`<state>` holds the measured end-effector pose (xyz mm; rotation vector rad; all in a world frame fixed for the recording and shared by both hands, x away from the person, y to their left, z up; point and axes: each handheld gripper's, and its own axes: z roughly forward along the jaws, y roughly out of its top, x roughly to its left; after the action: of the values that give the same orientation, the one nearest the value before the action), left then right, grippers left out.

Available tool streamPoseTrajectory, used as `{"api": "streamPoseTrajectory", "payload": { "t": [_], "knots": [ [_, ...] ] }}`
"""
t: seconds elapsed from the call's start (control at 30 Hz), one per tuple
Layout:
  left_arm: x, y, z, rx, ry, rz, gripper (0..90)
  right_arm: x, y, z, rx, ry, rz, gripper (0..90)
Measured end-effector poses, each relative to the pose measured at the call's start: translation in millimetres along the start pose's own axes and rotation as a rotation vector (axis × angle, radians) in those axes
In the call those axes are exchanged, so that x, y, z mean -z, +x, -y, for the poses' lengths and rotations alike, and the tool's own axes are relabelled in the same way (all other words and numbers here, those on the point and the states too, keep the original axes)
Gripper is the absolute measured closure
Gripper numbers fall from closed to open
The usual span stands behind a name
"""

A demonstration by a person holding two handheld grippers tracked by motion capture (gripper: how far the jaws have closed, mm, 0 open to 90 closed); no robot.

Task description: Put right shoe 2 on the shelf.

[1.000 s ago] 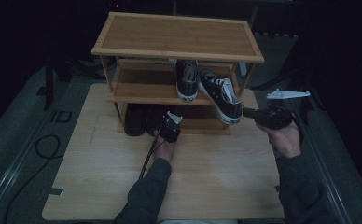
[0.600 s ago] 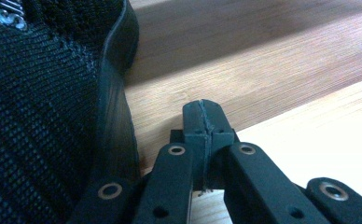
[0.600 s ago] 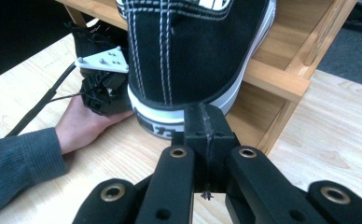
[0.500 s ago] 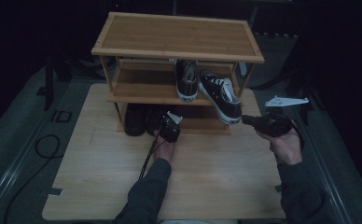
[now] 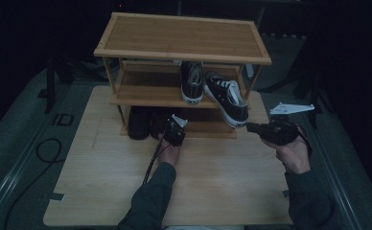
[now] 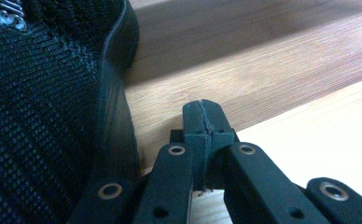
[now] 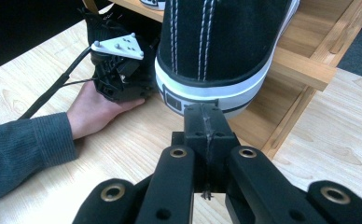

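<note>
The left gripper [image 5: 173, 130] sits low at the front of the rack [image 5: 181, 52], at its bottom shelf, with its jaws pressed flat together and nothing between them. In the left gripper view the closed tips [image 6: 202, 122] lie over the wood of that bottom shelf, just beside the rubber edge of a black mesh shoe [image 6: 44, 107], which stands on the shelf to their left; whether the tips touch the shoe's sole cannot be told. The right gripper [image 5: 253, 128] is held off the right front corner of the rack, level, its jaws likewise closed tight and holding nothing. In the right gripper view its tips [image 7: 206, 116] point at the heel of a black-and-white sneaker [image 7: 221, 42] that hangs out over the front edge of the rack's middle shelf, heel outward; the tips are just below and in front of the white heel band, very near it, and contact cannot be made out. A second sneaker [image 5: 192, 81] stands on the same shelf, just left of the first. The rack stands at the far side of the bench [image 5: 102, 191].
</note>
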<state>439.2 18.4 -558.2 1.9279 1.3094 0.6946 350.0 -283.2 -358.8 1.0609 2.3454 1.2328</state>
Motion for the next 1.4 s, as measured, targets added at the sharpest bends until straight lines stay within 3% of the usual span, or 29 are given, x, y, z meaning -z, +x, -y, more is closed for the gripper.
{"api": "streamPoseTrajectory", "payload": {
  "t": [0.67, 1.4],
  "knots": [
    [-0.1, -0.1, 0.0, -0.001, 0.000, -0.001, 90.0, -6.6, 7.4, -3.3, 0.020, 0.016, -0.009, 90.0],
    [0.0, -0.1, -0.1, -0.003, 0.001, -0.001, 90.0, -16.1, 17.2, -11.8, 0.035, -0.006, -0.050, 90.0]
  ]
}}
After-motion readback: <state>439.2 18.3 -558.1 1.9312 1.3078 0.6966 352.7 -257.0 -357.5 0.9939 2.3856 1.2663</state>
